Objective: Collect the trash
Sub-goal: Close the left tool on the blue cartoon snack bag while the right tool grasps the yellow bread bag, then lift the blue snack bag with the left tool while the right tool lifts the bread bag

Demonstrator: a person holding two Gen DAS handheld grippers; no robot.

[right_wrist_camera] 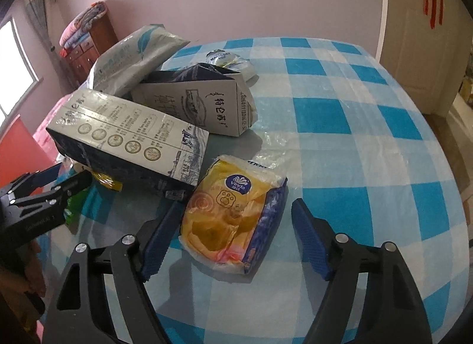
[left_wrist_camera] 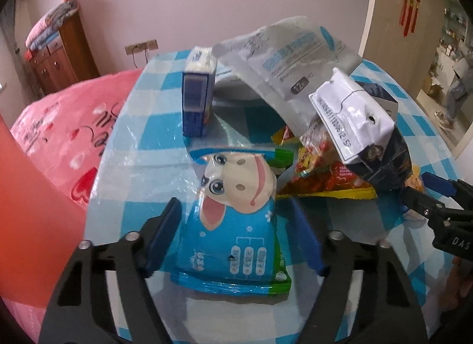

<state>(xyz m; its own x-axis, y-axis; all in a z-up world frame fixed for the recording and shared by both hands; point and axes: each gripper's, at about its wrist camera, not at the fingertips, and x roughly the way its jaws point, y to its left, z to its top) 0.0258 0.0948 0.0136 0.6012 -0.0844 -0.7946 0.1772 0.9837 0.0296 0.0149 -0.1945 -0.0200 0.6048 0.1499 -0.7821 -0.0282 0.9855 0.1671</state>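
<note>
In the left wrist view my left gripper (left_wrist_camera: 236, 225) is open, its blue pads on either side of a blue snack pouch with a cartoon face (left_wrist_camera: 236, 225) lying on the checked table (left_wrist_camera: 142, 125). Beyond it lie a small blue carton (left_wrist_camera: 196, 98), a silver-grey bag (left_wrist_camera: 283, 60), a red and yellow wrapper (left_wrist_camera: 325, 172) and a dark milk carton (left_wrist_camera: 363, 125). In the right wrist view my right gripper (right_wrist_camera: 236, 234) is open around a yellow Vinda tissue pack (right_wrist_camera: 233, 216). Two milk cartons (right_wrist_camera: 130, 140) (right_wrist_camera: 204, 104) lie behind it.
A pink bag (left_wrist_camera: 59, 137) sits left of the table. A wooden cabinet (left_wrist_camera: 59, 54) stands by the back wall, a door (right_wrist_camera: 414, 33) to the right. A crumpled foil wrapper (right_wrist_camera: 230, 60) lies at the far side of the table (right_wrist_camera: 369, 137).
</note>
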